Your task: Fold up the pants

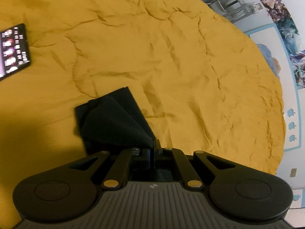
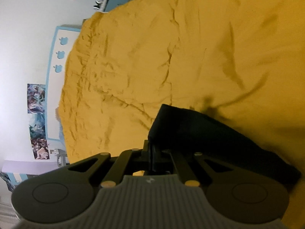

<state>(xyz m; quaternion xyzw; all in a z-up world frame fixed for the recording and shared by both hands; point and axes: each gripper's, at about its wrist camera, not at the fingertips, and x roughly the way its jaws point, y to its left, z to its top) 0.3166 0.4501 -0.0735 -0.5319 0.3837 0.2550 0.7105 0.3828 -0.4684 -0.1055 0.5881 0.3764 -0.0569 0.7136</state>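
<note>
**Both grippers pinching the dark pants over the yellow bedspread**

While the left wrist view is looking down across the wrinkled yellow bedspread [image 1: 171,57], the left gripper [image 1: 154,145] is clamping a corner of the dark pants [image 1: 112,122], its jaws pressed together on the cloth. The pants are fanning out from the fingertips and draping over the bedspread's near part. A phone [image 1: 14,49] with a lit screen is lying near the bedspread's left edge, well apart from the pants. Posters [image 1: 282,17] are hanging on the wall beyond the far right edge.

In the right wrist view, the right gripper [image 2: 151,148] is also pinching the pants [image 2: 200,133], jaws closed on the fabric's edge. The dark cloth is stretching away to the right and trailing toward the bedspread's [image 2: 171,47] near right edge. The picture is somewhat blurred. Posters [image 2: 37,120] are showing on the wall past the left edge.
</note>
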